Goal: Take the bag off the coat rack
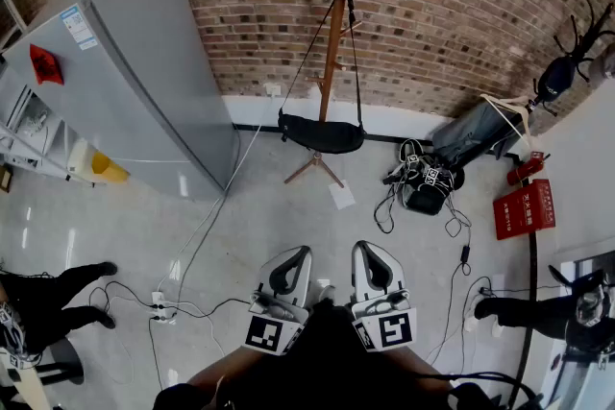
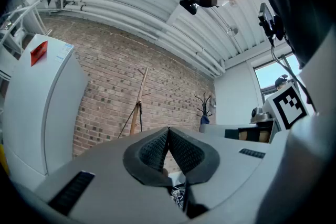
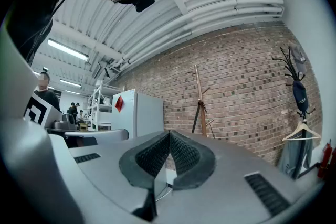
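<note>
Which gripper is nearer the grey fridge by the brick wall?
Left. In the head view the left gripper is on the side of the fridge, though well short of it. The right gripper is alongside the left one, on its far side from the fridge.

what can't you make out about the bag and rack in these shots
- Rack top: head view, cut off by the upper edge.
- Bag: hidden by the left gripper in its view and by the right gripper in its view; only the pole and strap show above them.
- How the strap sits on its peg: head view, too small.
- What the bag holds: head view, too small and far off.
</note>
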`<state>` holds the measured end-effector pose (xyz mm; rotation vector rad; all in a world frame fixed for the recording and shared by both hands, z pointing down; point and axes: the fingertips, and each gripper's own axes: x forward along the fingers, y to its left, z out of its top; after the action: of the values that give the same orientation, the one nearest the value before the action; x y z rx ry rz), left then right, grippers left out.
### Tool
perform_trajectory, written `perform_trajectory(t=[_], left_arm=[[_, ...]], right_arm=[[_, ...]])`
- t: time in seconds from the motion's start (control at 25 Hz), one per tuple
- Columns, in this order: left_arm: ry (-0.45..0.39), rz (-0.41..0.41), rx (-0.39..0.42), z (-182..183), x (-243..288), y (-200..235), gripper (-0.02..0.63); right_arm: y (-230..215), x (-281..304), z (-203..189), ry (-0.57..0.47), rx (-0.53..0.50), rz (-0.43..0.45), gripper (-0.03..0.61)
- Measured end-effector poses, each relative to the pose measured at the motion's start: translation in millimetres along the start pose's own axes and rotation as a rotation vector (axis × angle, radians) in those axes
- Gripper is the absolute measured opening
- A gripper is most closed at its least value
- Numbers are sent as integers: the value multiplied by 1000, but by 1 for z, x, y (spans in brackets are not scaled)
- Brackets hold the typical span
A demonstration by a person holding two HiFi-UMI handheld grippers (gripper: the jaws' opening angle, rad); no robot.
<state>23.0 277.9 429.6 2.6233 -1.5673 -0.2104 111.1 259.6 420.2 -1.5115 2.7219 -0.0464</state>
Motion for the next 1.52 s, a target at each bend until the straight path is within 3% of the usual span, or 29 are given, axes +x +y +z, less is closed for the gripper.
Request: perform_trajectory(t=[0.76,1.04,1.52], left_arm=[[-22,39,5,1,6,-13,17],[-36,46,29,-1,22,-37,17],[-9,178,37,-9,37,-34,17]], right_arm=[[-20,-12,-1,-7,30,-8,18],[-51,-29,-1,-16,49,-17,18],[-101,-43,-15,-7,100,-35,18]])
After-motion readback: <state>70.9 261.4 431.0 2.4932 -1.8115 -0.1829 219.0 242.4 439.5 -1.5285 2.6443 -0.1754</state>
